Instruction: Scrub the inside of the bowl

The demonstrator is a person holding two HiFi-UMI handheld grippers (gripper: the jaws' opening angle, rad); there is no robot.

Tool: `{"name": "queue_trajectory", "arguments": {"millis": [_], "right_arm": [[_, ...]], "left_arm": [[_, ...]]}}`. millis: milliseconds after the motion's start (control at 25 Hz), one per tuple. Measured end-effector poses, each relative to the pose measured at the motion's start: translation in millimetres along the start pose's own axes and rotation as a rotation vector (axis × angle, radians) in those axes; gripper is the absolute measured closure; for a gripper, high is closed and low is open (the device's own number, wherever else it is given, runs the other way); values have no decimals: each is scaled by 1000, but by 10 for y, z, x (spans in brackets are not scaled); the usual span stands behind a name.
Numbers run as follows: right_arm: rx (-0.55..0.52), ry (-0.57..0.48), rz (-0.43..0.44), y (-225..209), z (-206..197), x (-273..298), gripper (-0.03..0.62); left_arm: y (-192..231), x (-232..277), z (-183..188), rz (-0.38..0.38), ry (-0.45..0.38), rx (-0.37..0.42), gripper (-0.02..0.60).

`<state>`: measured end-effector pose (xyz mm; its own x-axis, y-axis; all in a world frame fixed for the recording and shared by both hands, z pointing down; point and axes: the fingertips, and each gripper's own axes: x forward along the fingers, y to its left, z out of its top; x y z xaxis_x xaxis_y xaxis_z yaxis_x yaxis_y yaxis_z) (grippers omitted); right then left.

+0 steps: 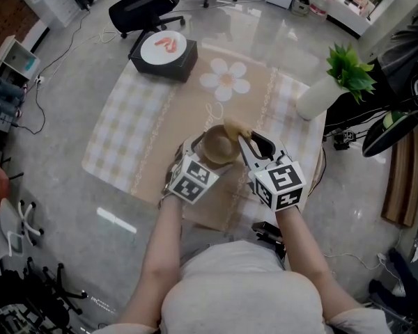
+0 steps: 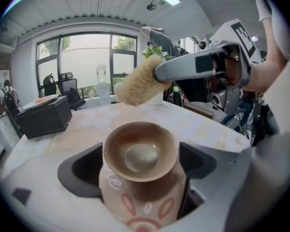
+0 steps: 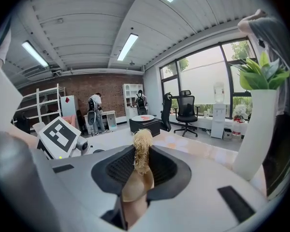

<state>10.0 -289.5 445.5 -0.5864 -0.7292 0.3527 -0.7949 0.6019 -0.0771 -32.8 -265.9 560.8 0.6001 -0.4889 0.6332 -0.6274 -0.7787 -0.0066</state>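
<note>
Left gripper [image 2: 140, 170]: fingers spread very wide and pressed on the two sides of the bowl [image 1: 219, 145], mouth up, centre of the bench [image 1: 125, 138]. Can't tell if the bowl is lifted or resting.

Right gripper [image 3: 142, 170]: fingers closed on the handle of the scrubber [image 2: 137, 86]. Its fuzzy head hangs just past the bowl rim at about 1 o'clock, not touching and not yet inside.

Risks, my read:
- The grip is on curved sides with the fingers nearly maxed out. A downward or sideways scrub push could make the bowl twist or pop out.
- If the scrubber comes in off-centre it could catch the rim and tip the bowl toward 7 o'clock.
- The slim handle may swivel in the fingers under pressure, so the head skids instead of scrubbing.

Farther out, the white vase [image 1: 317, 96] sits at 2 o'clock near the right arm's side, and a wide swing could knock it. The black box [image 1: 160, 68] at 11 o'clock is well apart, low risk.
</note>
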Motion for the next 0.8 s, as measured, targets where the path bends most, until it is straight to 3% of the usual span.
{"name": "queue_trajectory", "arguments": {"millis": [480, 800], "right_arm": [[-55, 47, 41, 0, 25, 192, 511], [-39, 70, 134, 88, 53, 437, 511]], "left_arm": [[24, 3, -10, -2, -4, -17, 118], [23, -3, -15, 3, -14, -13, 118]]}}
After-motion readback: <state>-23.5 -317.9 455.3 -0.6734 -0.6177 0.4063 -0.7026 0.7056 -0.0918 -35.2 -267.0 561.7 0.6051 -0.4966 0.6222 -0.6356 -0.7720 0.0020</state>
